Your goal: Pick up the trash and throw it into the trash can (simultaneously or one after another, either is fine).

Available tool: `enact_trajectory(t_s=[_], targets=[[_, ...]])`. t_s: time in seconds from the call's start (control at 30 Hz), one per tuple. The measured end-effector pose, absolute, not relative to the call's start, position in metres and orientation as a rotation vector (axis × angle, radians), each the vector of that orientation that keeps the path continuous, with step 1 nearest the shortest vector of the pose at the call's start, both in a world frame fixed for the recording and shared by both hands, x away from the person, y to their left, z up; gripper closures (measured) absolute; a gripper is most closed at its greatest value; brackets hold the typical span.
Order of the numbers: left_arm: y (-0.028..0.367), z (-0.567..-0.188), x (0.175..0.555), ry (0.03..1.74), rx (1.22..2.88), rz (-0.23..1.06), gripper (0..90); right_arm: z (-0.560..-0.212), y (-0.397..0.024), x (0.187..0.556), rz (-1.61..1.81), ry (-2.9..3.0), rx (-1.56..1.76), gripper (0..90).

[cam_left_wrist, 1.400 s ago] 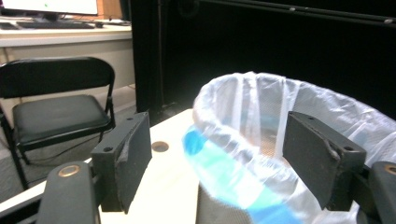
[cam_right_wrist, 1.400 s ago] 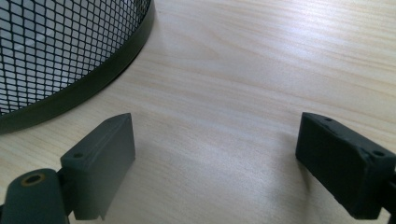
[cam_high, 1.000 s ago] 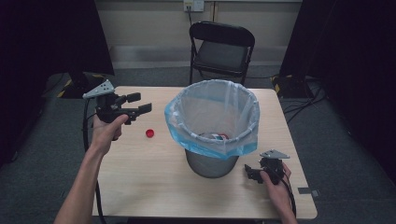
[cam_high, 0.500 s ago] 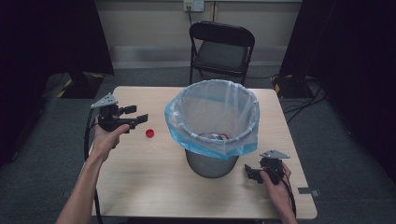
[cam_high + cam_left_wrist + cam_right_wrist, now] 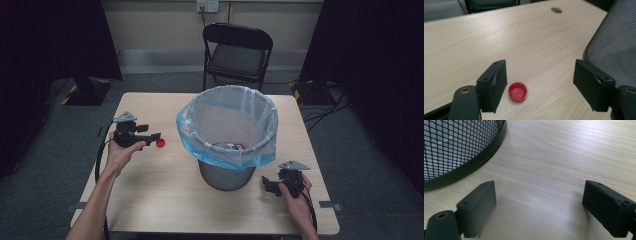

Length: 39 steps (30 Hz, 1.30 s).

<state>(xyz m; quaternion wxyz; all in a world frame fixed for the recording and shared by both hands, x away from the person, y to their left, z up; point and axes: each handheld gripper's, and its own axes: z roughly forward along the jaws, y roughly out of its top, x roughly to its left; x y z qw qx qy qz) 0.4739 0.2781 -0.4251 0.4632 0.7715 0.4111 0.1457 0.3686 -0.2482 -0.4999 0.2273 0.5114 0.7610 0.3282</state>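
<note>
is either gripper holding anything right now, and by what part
Nothing is held. The left gripper has its jaws open around the red bottle cap, not touching it. The right gripper is open over bare table.

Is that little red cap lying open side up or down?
Open side up: the red cap shows a raised rim around a sunken middle.

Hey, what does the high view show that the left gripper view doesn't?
The high view alone takes in the folding chair behind the table, the blue liner in the mesh bin, the rubbish inside it, and the right gripper resting open beside the bin. The left gripper view alone gives a close look at its own open jaws, which have just been closing, straddling the cap without touching it. Both share the red bottle cap, the wooden table and the bin's mesh wall.
</note>
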Motion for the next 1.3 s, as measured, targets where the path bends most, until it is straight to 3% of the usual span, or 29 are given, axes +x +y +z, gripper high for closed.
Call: enact_trajectory(t_s=[0.33, 0.67, 1.07, 1.3], targets=[[0.276, -0.455, 0.485, 1.070, 1.949, 0.334, 23.9, -0.500, -0.248, 0.369, 0.904, 2.096, 1.409, 11.0], [0.265, -0.478, 0.505, 1.115, 2.045, 0.368, 38.9, -0.500, -0.248, 0.369, 0.905, 2.096, 1.409, 11.1], [0.259, -0.491, 0.512, 1.122, 2.057, 0.319, 47.0, -0.500, -0.248, 0.369, 0.904, 2.096, 1.409, 11.1], [0.256, -0.493, 0.508, 1.101, 2.075, 0.379, 53.1, -0.500, -0.248, 0.369, 0.904, 2.096, 1.409, 11.1]])
